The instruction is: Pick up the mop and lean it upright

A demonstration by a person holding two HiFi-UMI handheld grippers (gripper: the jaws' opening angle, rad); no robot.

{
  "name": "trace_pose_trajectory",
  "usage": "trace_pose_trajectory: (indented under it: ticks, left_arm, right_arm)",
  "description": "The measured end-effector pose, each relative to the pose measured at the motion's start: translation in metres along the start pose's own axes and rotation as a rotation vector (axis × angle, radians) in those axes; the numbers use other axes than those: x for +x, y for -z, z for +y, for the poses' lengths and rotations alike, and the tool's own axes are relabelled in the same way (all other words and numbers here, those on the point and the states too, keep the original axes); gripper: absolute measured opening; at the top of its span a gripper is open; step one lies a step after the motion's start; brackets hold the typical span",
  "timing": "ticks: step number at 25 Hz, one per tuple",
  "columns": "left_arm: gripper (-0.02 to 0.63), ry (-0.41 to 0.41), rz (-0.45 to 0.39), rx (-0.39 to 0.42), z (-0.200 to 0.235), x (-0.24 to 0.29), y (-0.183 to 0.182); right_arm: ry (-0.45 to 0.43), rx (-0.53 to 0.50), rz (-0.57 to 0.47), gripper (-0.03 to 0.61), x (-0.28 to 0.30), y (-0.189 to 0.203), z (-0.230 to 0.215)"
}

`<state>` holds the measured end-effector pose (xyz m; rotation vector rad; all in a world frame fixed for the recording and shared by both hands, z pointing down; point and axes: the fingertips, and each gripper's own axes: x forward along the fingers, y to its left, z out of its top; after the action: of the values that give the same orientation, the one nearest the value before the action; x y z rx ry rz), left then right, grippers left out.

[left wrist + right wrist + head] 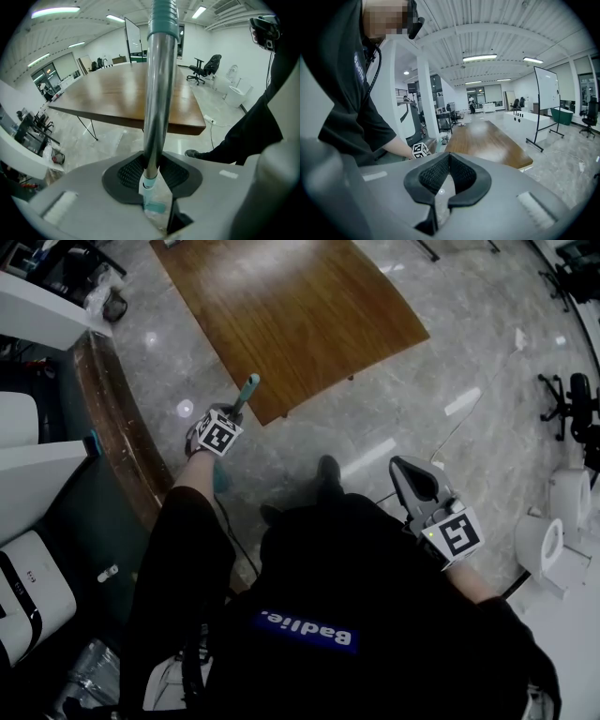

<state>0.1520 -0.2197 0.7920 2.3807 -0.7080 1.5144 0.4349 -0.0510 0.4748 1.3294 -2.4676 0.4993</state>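
The mop's metal handle [157,93] with a teal end cap [249,387] stands nearly upright between the pads of my left gripper [151,176], which is shut on it. In the head view the left gripper [234,414] is at centre left, just off the near corner of the wooden table [291,306]. A teal section of the mop [153,206] shows below the jaws; the mop head is hidden. My right gripper [405,467] hangs at the right above the floor, jaws together and empty, as the right gripper view [449,157] also shows.
A curved wood-edged counter [117,427] runs along the left with white machines [28,587] behind it. A white cable [478,409] crosses the marble floor at the right. An office chair [572,404] and white fixtures [553,540] stand at the far right.
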Motion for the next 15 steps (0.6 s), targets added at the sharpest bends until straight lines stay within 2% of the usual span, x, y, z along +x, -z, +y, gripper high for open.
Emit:
trace_pose_trajectory:
  ticks: [3, 8, 15]
  left_arm:
    - [0.117, -0.027, -0.025, -0.05, 0.0, -0.021, 0.02]
    - [0.115, -0.092, -0.045, -0.075, -0.001, -0.067, 0.051]
    - [0.115, -0.169, -0.063, -0.136, -0.008, -0.119, 0.098]
  right_arm:
    - [-0.028, -0.01, -0.013, 0.003, 0.004, -0.004, 0.008]
    - [-0.101, -0.033, -0.04, 0.003, 0.012, -0.018, 0.025]
    - [-0.215, -0.093, -0.052, 0.003, 0.034, -0.034, 0.072]
